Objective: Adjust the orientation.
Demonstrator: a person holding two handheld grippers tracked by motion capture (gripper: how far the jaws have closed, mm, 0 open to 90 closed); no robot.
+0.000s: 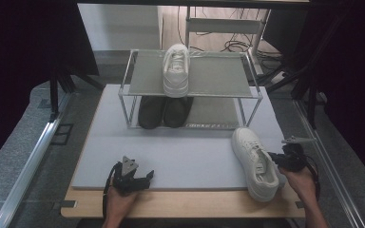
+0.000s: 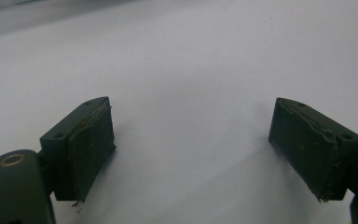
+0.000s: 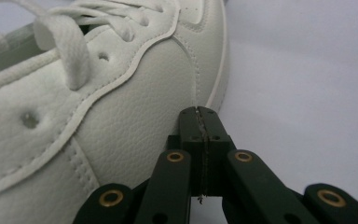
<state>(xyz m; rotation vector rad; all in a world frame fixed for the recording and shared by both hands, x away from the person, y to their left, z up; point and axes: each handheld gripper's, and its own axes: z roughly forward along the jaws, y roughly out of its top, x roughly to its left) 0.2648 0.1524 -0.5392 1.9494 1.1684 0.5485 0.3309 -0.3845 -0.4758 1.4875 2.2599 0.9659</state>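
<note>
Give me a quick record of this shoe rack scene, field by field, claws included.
Work in hand: white sneaker on the grey mat, by the right claw
Right claw: shut, tip against the sneaker's side
Left claw: open, nothing between its jaws, over the mat
Rack: second white sneaker on the top shelf, dark pair below

Between my left tongs [image 1: 148,176] and the white shoe [image 1: 256,162] beside my right tongs [image 1: 272,157] the grey mat [image 1: 180,152] lies free, but further ahead the rack [image 1: 190,90] with its shoes blocks the way.
</note>
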